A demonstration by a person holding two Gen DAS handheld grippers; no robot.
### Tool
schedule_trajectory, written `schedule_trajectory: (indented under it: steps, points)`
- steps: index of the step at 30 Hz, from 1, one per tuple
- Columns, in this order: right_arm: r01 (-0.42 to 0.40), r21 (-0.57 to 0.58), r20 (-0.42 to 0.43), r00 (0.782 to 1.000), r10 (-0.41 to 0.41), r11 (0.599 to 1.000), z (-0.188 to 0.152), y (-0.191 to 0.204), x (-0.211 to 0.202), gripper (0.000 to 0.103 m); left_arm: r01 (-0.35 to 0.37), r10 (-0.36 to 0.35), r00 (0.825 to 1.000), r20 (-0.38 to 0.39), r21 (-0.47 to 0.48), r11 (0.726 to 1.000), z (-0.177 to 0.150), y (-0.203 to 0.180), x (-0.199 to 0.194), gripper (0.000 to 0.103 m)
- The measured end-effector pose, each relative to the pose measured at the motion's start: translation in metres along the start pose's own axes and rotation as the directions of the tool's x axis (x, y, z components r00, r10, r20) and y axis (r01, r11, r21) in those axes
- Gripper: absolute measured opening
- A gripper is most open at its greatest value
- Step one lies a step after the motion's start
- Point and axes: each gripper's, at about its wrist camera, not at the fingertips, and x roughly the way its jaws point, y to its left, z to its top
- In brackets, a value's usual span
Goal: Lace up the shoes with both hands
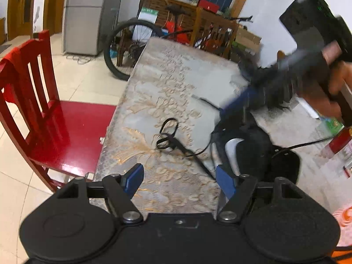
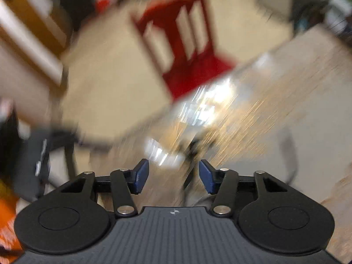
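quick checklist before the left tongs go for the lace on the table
1. Left tongs open and empty: ok.
2. Lace lying loose on the tablecloth, in reach ahead: ok.
3. Shoe resting steady on the table: cannot tell, partly hidden.
4. Right tongs open: ok.
5. Right tongs clear of the lace: cannot tell, its view is blurred by motion.
6. Right tongs holding still: not ok.
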Motion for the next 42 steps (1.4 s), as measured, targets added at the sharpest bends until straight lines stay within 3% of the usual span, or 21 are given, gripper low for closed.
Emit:
schedule_trajectory:
  steps: [3, 6, 9, 10, 11, 13, 15, 17, 22, 24, 25, 26, 27, 29, 31, 33, 35, 36, 39, 42]
  points:
    - [0.024, -0.028, -0.159, 0.987, -0.028, 0.999, 0.004, 0.006, 0.04, 0.047, 0.003, -0.003, 1.0, -0.002, 0.026, 1.0, -0.001, 0.003, 0.006, 0.07]
    - [0.044, -0.046, -0.273, 0.961, -0.055, 0.998, 0.002, 0.004, 0.072, 0.042, 0.033, -0.033, 0.999, 0.006, 0.028, 0.999, -0.004, 0.007, 0.004, 0.07]
    - [0.095, -0.084, -0.32, 0.94, -0.118, 0.992, 0.001, 0.001, 0.09, 0.02, 0.033, -0.033, 0.999, 0.013, 0.018, 0.999, -0.007, 0.012, -0.001, 0.07]
    - [0.11, -0.087, -0.301, 0.945, -0.131, 0.99, 0.001, -0.001, 0.089, 0.001, 0.031, -0.031, 0.999, 0.018, 0.017, 0.999, -0.007, 0.014, -0.003, 0.07]
    - [0.118, -0.082, -0.282, 0.95, -0.137, 0.99, 0.001, -0.003, 0.087, 0.001, 0.028, -0.029, 0.999, 0.027, 0.019, 0.999, -0.006, 0.015, -0.007, 0.07]
    - [0.071, 0.004, -0.23, 0.971, -0.068, 0.997, 0.0, -0.011, 0.069, 0.001, 0.026, -0.028, 0.999, 0.045, 0.032, 0.999, -0.004, 0.016, -0.015, 0.07]
    - [-0.003, 0.083, -0.133, 0.991, 0.014, 0.997, -0.004, -0.017, 0.039, 0.001, 0.04, -0.047, 0.997, 0.06, 0.124, 0.992, 0.004, 0.007, -0.019, 0.07]
    - [-0.063, 0.097, -0.026, 0.997, 0.066, 0.993, -0.006, -0.017, 0.003, 0.001, 0.051, -0.068, 0.995, 0.073, 0.215, 0.975, 0.013, -0.002, -0.023, 0.07]
    - [0.085, -0.123, 0.138, 0.988, -0.068, 0.989, -0.018, 0.016, -0.071, 0.001, 0.071, -0.125, 0.987, 0.097, 0.434, 0.898, 0.033, -0.024, -0.033, 0.07]
    - [0.234, -0.271, 0.194, 0.963, -0.185, 0.934, -0.029, 0.041, -0.087, 0.001, 0.076, -0.15, 0.983, 0.102, 0.52, 0.851, 0.041, -0.034, -0.036, 0.07]
    - [0.333, -0.366, 0.218, 0.939, -0.268, 0.869, -0.04, 0.055, -0.084, 0.001, 0.077, -0.164, 0.981, 0.098, 0.583, 0.809, 0.041, -0.045, -0.035, 0.07]
    - [0.429, -0.47, 0.232, 0.903, -0.361, 0.771, -0.051, 0.069, -0.081, 0.001, 0.08, -0.18, 0.979, 0.092, 0.641, 0.763, 0.041, -0.055, -0.033, 0.07]
    - [0.471, -0.544, 0.229, 0.879, -0.418, 0.694, -0.061, 0.078, -0.076, 0.001, 0.09, -0.198, 0.977, 0.08, 0.688, 0.72, 0.04, -0.063, -0.032, 0.07]
    - [0.444, -0.644, 0.178, 0.879, -0.443, 0.623, -0.082, 0.086, -0.068, 0.001, 0.13, -0.249, 0.967, 0.052, 0.738, 0.662, 0.037, -0.073, -0.03, 0.07]
    - [0.35, -0.673, 0.102, 0.917, -0.387, 0.652, -0.1, 0.092, -0.064, 0.001, 0.199, -0.296, 0.955, 0.008, 0.725, 0.659, 0.037, -0.075, -0.024, 0.07]
    - [0.323, -0.675, 0.097, 0.93, -0.354, 0.664, -0.115, 0.094, -0.055, 0.001, 0.231, -0.309, 0.951, -0.014, 0.697, 0.679, 0.035, -0.075, -0.018, 0.07]
    - [0.329, -0.675, 0.104, 0.928, -0.357, 0.66, -0.127, 0.096, -0.044, 0.001, 0.248, -0.315, 0.949, -0.033, 0.697, 0.673, 0.031, -0.079, -0.012, 0.07]
    - [0.352, -0.685, 0.116, 0.917, -0.381, 0.638, -0.131, 0.098, -0.038, 0.001, 0.253, -0.319, 0.947, -0.045, 0.715, 0.651, 0.03, -0.084, -0.011, 0.07]
    - [0.447, -0.753, 0.205, 0.857, -0.472, 0.484, -0.144, 0.105, -0.031, 0.001, 0.26, -0.329, 0.941, -0.075, 0.783, 0.566, 0.026, -0.097, -0.008, 0.07]
    - [0.524, -0.809, 0.316, 0.77, -0.554, 0.267, -0.15, 0.104, -0.027, 0.001, 0.25, -0.332, 0.939, -0.085, 0.832, 0.496, 0.028, -0.107, -0.001, 0.07]
